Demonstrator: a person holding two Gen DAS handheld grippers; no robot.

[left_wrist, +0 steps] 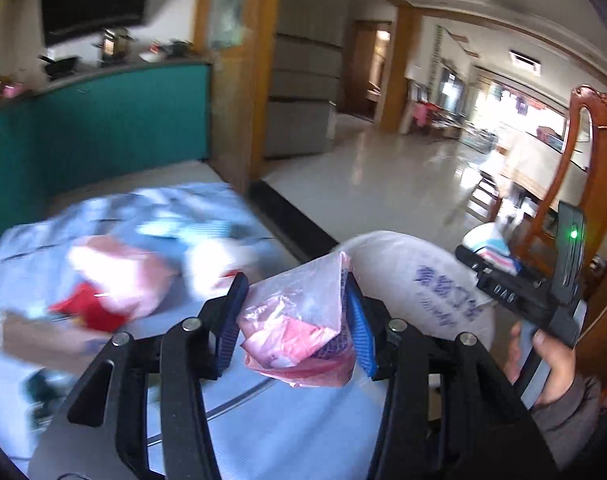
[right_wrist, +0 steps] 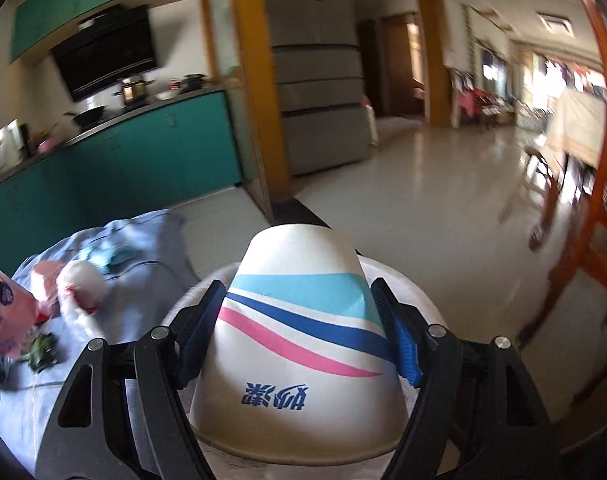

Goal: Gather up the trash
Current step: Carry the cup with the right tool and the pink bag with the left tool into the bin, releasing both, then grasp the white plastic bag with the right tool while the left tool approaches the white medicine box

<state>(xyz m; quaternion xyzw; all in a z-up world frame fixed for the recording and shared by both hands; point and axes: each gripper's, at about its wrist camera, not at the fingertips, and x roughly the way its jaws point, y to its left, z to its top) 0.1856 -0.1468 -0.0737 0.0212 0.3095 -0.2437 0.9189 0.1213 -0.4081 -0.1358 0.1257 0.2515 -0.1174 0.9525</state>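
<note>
left tongs [left_wrist: 297,316] clamp a pink packet [left_wrist: 299,340]; right tongs [right_wrist: 299,332] clamp a paper cup [right_wrist: 303,344].

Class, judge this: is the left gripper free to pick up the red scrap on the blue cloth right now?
Probably not. The left gripper is already shut on a pink packet, so nothing more fits between its jaws, though the red scrap lies uncovered on the blue cloth.

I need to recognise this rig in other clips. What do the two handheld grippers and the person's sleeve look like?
Both grippers, left gripper and right gripper, have black angular linkage arms with silver pivot pins and blue ribbed pads. The right one's body shows a green light and pale lettering. The sleeve is grey-brown.
</note>
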